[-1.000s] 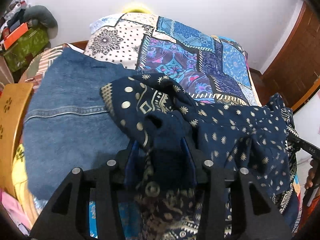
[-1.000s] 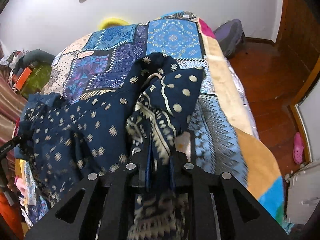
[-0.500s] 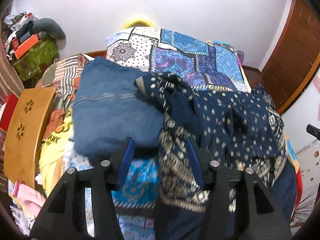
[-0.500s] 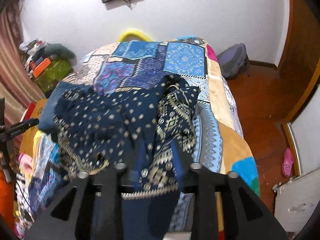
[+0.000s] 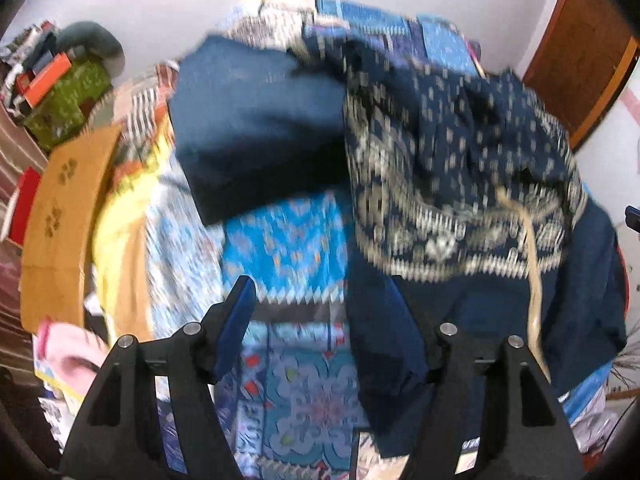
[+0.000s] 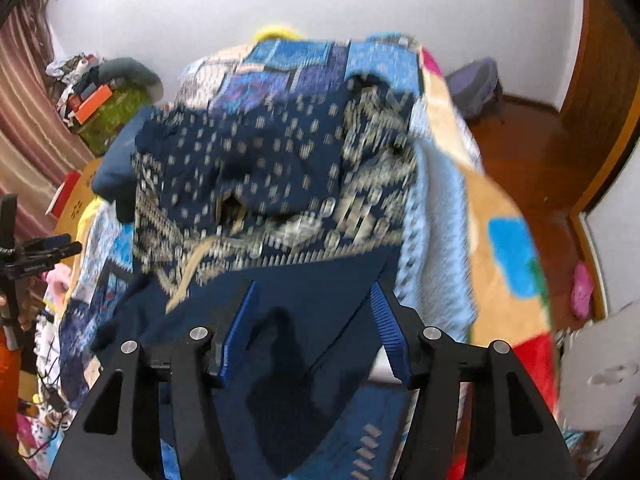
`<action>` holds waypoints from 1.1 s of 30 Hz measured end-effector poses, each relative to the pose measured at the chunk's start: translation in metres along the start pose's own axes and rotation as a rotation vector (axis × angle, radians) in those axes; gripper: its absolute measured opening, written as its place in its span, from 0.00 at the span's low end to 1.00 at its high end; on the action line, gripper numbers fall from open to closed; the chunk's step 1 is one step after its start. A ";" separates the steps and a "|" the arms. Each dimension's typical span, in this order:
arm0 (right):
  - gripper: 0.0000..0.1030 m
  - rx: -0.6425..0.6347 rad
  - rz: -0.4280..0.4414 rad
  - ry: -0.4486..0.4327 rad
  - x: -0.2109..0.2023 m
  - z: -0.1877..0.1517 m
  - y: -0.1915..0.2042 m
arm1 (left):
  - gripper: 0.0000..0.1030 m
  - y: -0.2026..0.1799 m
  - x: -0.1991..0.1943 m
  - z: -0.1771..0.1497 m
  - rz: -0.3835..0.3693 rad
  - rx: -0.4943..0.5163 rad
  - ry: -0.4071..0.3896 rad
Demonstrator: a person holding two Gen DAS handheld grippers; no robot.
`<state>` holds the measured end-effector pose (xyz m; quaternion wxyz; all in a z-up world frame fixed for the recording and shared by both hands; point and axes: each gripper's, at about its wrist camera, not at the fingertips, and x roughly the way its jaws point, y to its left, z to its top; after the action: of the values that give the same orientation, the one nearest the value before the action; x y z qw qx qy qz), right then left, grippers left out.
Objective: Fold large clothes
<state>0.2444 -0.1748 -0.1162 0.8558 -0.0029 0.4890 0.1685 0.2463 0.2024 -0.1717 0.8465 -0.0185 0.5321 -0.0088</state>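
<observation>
Since a second ago both hand-held grippers have drawn back toward the near edge of the bed (image 6: 492, 216), and the navy patterned garment (image 6: 280, 168) that each was pinching now lies dropped in a loose heap on the patchwork bedspread. The left hand-held gripper (image 5: 324, 320) has its jaws opening, spread with only bedspread showing between them, though plain navy cloth drapes over its right finger. The right hand-held gripper (image 6: 312, 328) is opening too; the garment's plain navy hem sits between its blue pads (image 6: 236, 336), apparently no longer squeezed. A folded denim piece (image 5: 256, 120) rests just beside the garment, partly under it, so one item looks finished. The navy garment itself seems barely begun: one rough fold-over, edges rumpled and a drawstring trailing, with smoothing and further folds left.
</observation>
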 end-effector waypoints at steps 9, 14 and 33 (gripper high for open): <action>0.28 0.027 -0.017 0.017 0.033 -0.022 0.009 | 0.64 -0.014 0.072 -0.040 -0.152 -0.051 0.190; 0.07 0.038 -0.002 -0.026 0.018 -0.023 0.006 | 0.64 -0.030 0.096 -0.048 -0.167 -0.029 0.233; 0.25 0.283 0.039 0.004 -0.013 -0.061 -0.066 | 0.76 -0.002 0.086 -0.083 -0.259 -0.195 0.240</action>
<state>0.2066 -0.2512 -0.1476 0.8434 0.1271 0.5094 0.1146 0.2090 0.1959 -0.2850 0.7631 -0.1673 0.6205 -0.0682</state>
